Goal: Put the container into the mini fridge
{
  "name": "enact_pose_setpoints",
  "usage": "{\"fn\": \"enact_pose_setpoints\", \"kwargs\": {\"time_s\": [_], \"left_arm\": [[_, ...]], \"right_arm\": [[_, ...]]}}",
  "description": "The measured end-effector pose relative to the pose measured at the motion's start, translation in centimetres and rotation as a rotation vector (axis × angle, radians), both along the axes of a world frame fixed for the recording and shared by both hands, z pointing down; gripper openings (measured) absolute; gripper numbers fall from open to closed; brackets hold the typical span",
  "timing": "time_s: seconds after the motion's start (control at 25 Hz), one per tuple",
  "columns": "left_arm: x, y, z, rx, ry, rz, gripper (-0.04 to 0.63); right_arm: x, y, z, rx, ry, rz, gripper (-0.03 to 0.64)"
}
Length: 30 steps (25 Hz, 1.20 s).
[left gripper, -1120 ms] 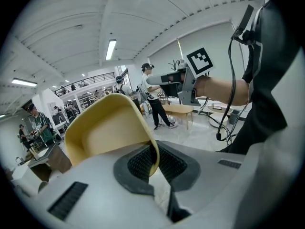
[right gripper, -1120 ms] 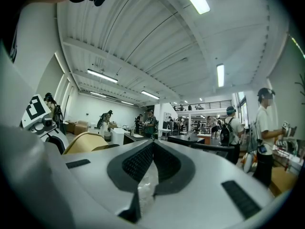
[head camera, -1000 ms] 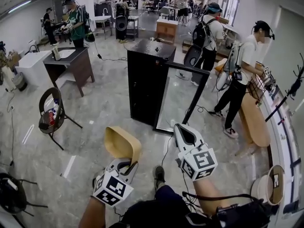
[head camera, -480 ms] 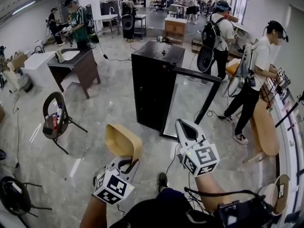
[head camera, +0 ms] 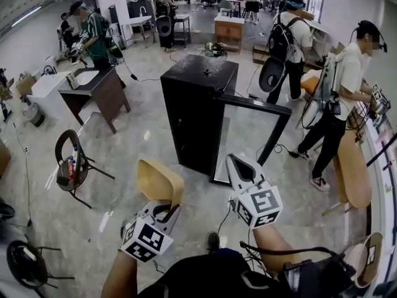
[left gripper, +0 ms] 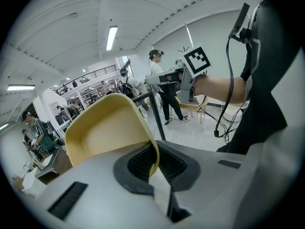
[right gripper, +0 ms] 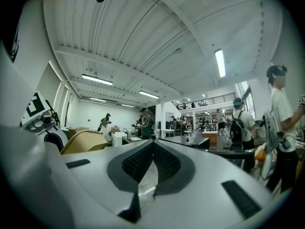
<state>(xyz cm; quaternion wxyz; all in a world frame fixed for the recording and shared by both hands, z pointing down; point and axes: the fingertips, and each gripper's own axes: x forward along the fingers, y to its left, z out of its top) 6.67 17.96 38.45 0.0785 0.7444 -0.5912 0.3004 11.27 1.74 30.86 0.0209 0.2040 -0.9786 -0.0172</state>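
Observation:
A tan plastic container (head camera: 160, 182) is held by its rim in my left gripper (head camera: 166, 208), low and left of centre in the head view. In the left gripper view the container's thin wall (left gripper: 107, 130) is pinched between the shut pads of the left gripper (left gripper: 154, 157). My right gripper (head camera: 236, 163) points at the black mini fridge (head camera: 193, 107), whose glass door (head camera: 251, 143) stands open to the right. The right gripper (right gripper: 153, 146) is shut with nothing between its pads. The fridge top (right gripper: 190, 139) and the container (right gripper: 83, 141) both show beyond it.
A dark desk (head camera: 96, 95) and a round chair (head camera: 69, 163) stand at left. A person with a backpack (head camera: 338, 98) stands right of the fridge door by a wooden bench (head camera: 352, 172). Cables lie on the floor near the fridge. More people work at the back.
The view has drawn nearer to the fridge, which now looks larger and sits more to the left. Both grippers keep their places in the picture, the left still pinching the container.

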Motion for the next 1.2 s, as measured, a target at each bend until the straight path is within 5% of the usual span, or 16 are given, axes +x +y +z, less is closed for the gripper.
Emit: {"fn": "enact_pose_setpoints", "kwargs": {"time_s": [0.72,1.2], "left_arm": [[-1.9,-12.7,-0.1,-0.035,-0.016,-0.039,0.017],[-5.3,-19.6,3.1,-0.065,-0.025,0.111,0.017]], "right_arm": [[-0.6,-11.3,0.2,-0.003,-0.016,-0.049,0.017],[-2.3,-15.6,1.0,0.026,0.017,0.043,0.017]]}}
